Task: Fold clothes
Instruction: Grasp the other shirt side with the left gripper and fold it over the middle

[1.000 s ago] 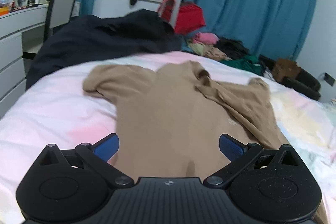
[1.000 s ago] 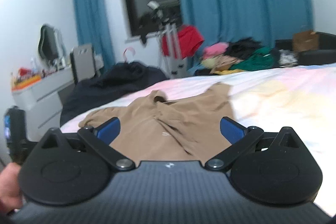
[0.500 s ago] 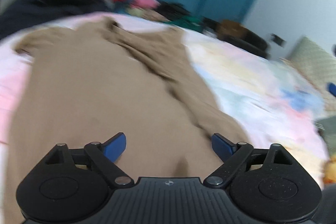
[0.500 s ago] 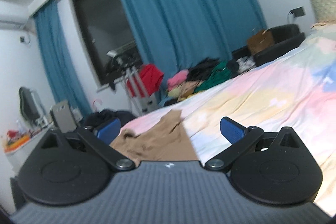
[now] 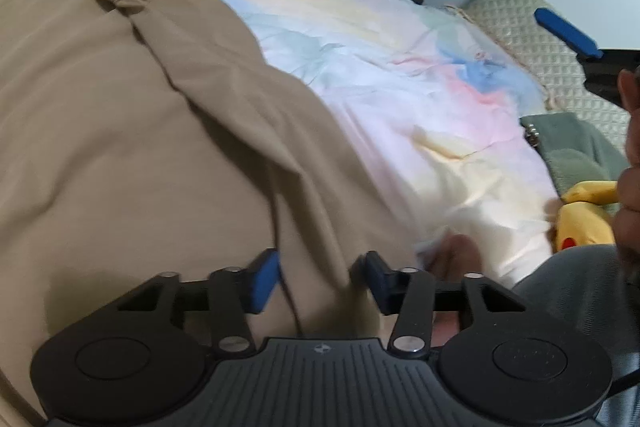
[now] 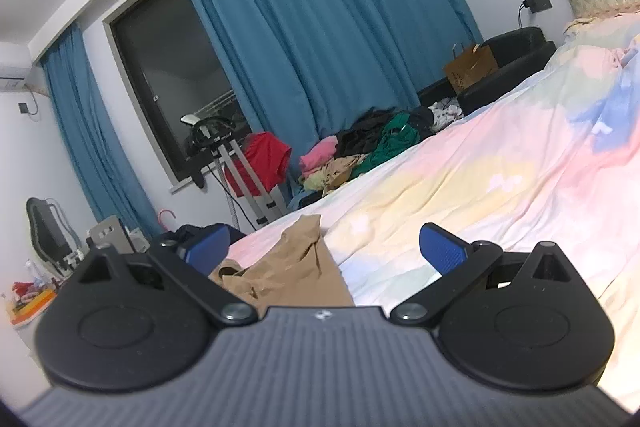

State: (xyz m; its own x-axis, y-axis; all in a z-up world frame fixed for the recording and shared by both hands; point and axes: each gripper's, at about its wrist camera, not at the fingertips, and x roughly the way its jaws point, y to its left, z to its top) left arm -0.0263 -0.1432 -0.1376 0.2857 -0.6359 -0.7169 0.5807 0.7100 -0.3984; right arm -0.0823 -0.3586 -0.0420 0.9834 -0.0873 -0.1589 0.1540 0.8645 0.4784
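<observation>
My left claw (image 5: 320,277) points down at the near hem of the tan shirt (image 5: 120,115), its jaws closing with a ridge of that cloth between them, pads not yet pressing. The shirt lies spread flat on the pastel bed sheet (image 5: 400,75). My right claw (image 6: 324,251) hangs wide open and empty above the shirt's near edge, with a clothes pile (image 6: 360,151) far beyond the shirt, under the blue curtains (image 6: 320,27).
</observation>
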